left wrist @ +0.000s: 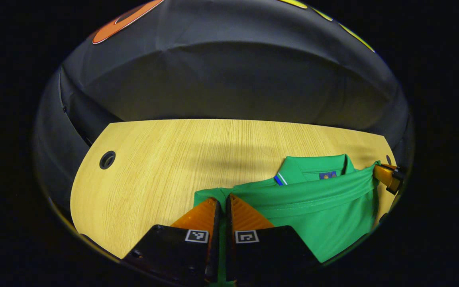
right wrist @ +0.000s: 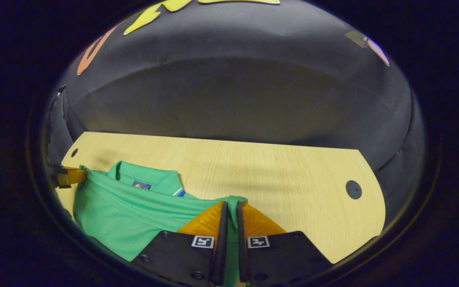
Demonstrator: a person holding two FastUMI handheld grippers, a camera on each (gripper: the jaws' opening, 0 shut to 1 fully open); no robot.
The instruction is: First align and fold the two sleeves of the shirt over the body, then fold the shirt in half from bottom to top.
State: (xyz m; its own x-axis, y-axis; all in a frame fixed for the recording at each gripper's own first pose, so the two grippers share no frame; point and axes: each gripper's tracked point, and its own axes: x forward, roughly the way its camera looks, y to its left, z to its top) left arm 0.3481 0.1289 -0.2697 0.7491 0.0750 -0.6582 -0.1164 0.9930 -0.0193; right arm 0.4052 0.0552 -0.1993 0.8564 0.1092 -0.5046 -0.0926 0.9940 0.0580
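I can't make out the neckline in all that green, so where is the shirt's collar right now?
In the left gripper view the collar lies on the wooden table, at the right, just beyond the lifted fold of the shirt; in the right gripper view it sits at the left.

Green collared shirt [left wrist: 325, 207], hem lifted toward collar.

The shirt [left wrist: 325, 211] is laid on the table [left wrist: 153, 167], its collar [left wrist: 313, 165] toward the far edge. One lower corner is pinched by the left gripper [left wrist: 223, 199], the other by the right gripper [right wrist: 229, 207], at opposite sides of the shirt.
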